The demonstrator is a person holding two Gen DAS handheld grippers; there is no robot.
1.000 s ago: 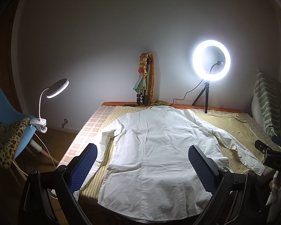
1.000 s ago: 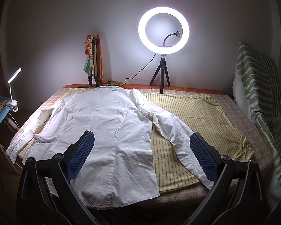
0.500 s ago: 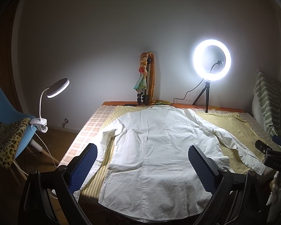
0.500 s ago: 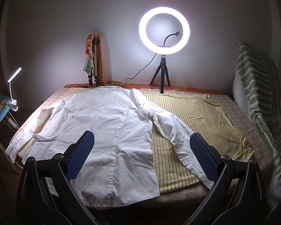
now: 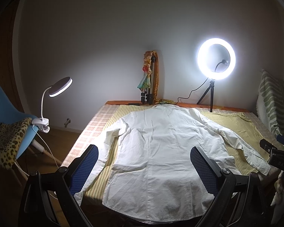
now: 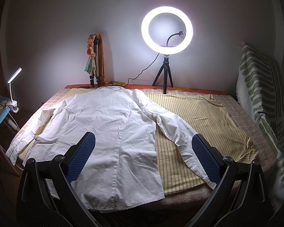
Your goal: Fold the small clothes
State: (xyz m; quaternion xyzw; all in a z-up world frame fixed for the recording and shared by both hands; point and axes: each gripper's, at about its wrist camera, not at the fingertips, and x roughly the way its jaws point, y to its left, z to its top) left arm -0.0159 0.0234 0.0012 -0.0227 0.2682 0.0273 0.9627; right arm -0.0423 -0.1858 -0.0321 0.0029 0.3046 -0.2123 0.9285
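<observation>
Behind white shirt, ring light, tripod

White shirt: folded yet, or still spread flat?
Spread flat. The white shirt lies open on the striped cloth, both sleeves out, no fold made; both grippers hover open.

Faint letters on the black device are too blurred to read.

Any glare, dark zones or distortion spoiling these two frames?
Left wrist view: ring light blows out, corners dark, fisheye bends the walls. Right wrist view: same glare; white shirt stays sharp and readable, near edge shadowed.
</observation>
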